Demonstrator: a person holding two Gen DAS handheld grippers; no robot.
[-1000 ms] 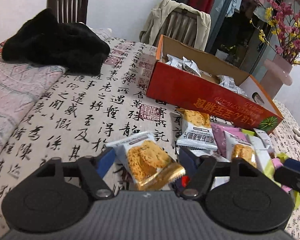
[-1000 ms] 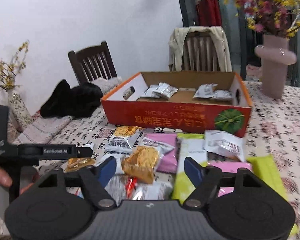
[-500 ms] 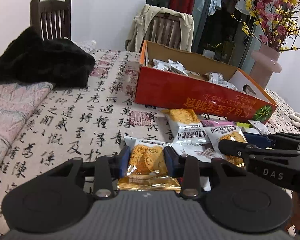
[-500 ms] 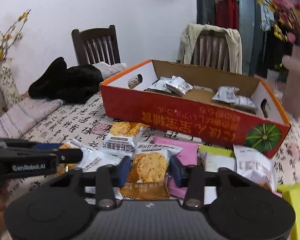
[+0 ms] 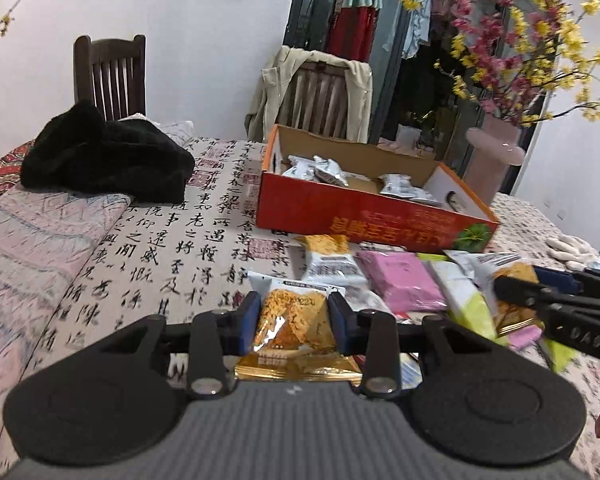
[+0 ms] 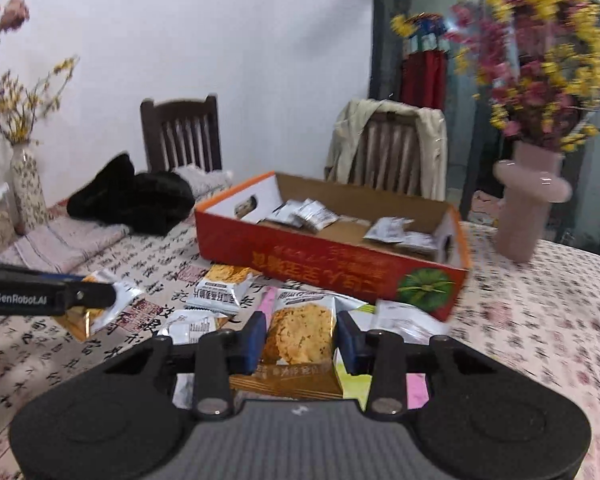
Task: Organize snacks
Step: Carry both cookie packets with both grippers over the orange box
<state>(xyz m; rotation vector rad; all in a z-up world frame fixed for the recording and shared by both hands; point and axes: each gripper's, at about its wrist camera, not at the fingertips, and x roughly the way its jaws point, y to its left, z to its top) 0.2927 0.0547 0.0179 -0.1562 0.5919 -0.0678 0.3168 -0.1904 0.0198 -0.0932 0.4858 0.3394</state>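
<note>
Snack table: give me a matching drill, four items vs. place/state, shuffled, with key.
Items:
1. left gripper
2. black garment
3. silver packets
4. pink vase

Places/states:
A. inside the red box
B. beside the box, holding flowers
C. shut on a cracker packet
D. heaped near the dark chair

Pairs: 1-C, 2-D, 3-A, 4-B

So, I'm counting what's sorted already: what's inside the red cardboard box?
Inside the red cardboard box, two loose clusters of silvery-white snack packets lie on bare cardboard floor. The near wall hides the floor strip behind it.
</note>
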